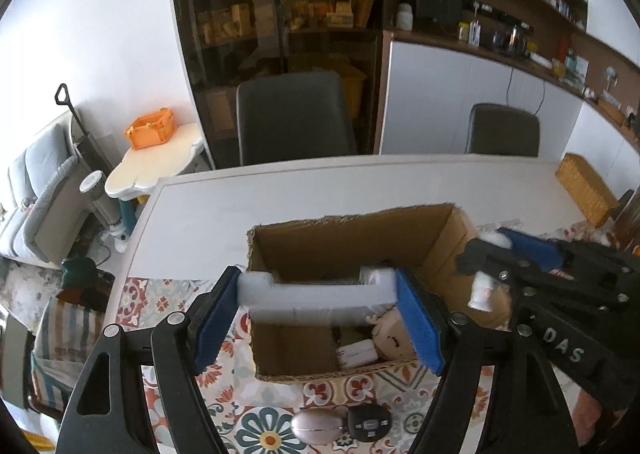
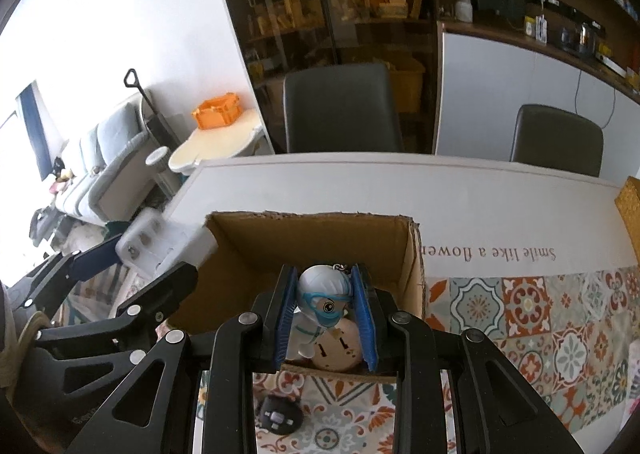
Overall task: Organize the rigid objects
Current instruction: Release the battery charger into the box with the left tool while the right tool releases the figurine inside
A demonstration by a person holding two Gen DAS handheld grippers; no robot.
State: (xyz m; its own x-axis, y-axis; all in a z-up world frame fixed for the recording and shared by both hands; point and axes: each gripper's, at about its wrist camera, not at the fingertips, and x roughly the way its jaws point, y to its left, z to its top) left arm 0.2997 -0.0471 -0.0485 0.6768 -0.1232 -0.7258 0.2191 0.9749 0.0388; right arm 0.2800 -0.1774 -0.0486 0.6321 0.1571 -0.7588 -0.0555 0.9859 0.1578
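Left tongs [image 1: 318, 318] are clamped half-open on a white foam block [image 1: 316, 294], held above the cardboard box [image 1: 352, 242] near the counter's front edge. Right tongs [image 2: 326, 318] are closed on a white figurine [image 2: 320, 302] over the same box.

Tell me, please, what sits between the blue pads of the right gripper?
A small white figurine in goggles and mask, clamped between the right gripper's pads above the open cardboard box; the right wrist view shows it.
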